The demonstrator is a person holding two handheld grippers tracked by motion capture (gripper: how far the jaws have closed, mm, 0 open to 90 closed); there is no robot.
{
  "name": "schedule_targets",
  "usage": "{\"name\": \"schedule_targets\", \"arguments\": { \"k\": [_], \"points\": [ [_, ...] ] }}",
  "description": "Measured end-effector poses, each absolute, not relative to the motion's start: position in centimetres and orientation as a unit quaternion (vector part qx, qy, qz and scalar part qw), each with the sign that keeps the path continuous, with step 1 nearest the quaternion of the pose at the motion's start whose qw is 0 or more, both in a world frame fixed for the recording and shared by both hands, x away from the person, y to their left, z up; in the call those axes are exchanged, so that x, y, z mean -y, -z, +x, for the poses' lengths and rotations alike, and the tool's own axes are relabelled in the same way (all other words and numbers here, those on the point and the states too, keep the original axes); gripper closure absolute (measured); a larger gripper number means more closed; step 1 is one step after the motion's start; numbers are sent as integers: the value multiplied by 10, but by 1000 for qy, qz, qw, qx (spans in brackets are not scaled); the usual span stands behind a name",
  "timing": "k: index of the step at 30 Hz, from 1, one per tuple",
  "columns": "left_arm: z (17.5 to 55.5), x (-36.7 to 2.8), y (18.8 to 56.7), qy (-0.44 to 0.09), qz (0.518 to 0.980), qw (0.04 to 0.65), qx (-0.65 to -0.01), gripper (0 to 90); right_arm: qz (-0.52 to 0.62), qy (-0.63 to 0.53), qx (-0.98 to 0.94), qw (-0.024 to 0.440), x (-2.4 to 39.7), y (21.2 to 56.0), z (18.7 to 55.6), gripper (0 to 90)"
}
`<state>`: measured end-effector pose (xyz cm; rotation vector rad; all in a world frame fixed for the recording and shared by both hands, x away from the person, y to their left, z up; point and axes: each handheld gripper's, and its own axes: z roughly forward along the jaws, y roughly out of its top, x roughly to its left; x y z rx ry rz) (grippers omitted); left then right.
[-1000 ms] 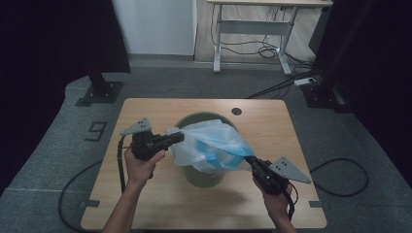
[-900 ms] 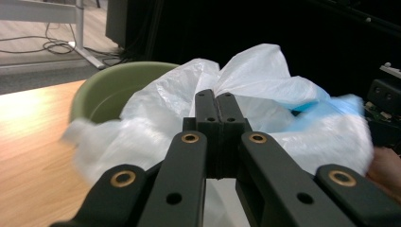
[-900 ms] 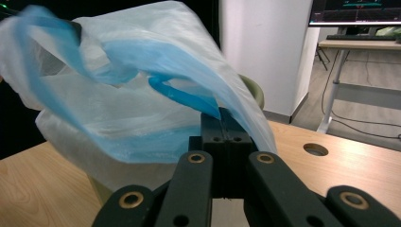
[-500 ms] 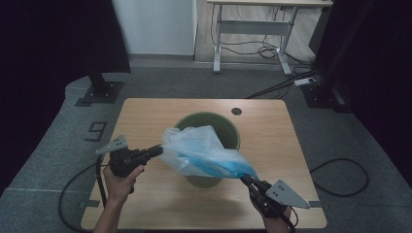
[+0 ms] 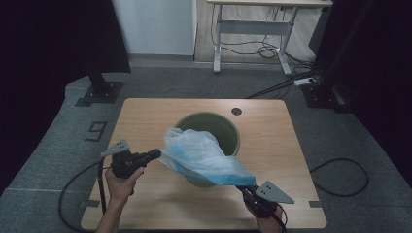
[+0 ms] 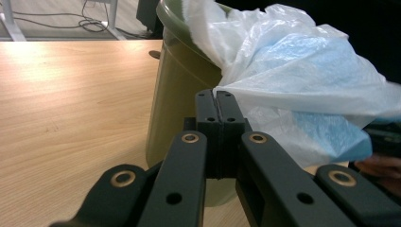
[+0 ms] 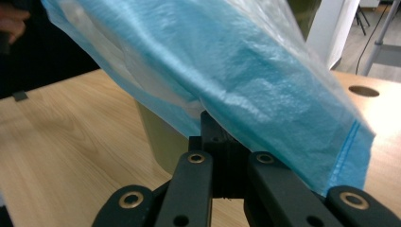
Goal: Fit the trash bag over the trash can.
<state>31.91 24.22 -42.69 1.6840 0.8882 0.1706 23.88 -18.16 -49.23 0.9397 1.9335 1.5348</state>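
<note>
Over green bin (image 5: 228, 127) | blue bag (image 5: 204, 155) stretched | inside seemingly empty

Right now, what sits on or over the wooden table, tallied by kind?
Green bin: 1
Blue-white plastic bag: 1
Grippers, each shut on a bag edge: 2 (left gripper, right gripper)
Total: 4
</note>
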Motion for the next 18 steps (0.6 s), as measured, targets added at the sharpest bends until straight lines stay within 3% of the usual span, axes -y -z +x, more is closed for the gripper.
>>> {"name": "schedule_targets", "arguments": {
  "k": [6,10,18],
  "points": [
    [319,-242,427,-72,721,577,-378,900,342,-563,-712,242,183,501,238,883],
    [317,-243,425,-71,720,579,-375,900,344,-579,-700,239,189,493,220,645],
    [314,-240,423,-70,723,579,-372,900,313,-614,-687,229,205,467,167,560]
  ]
}}
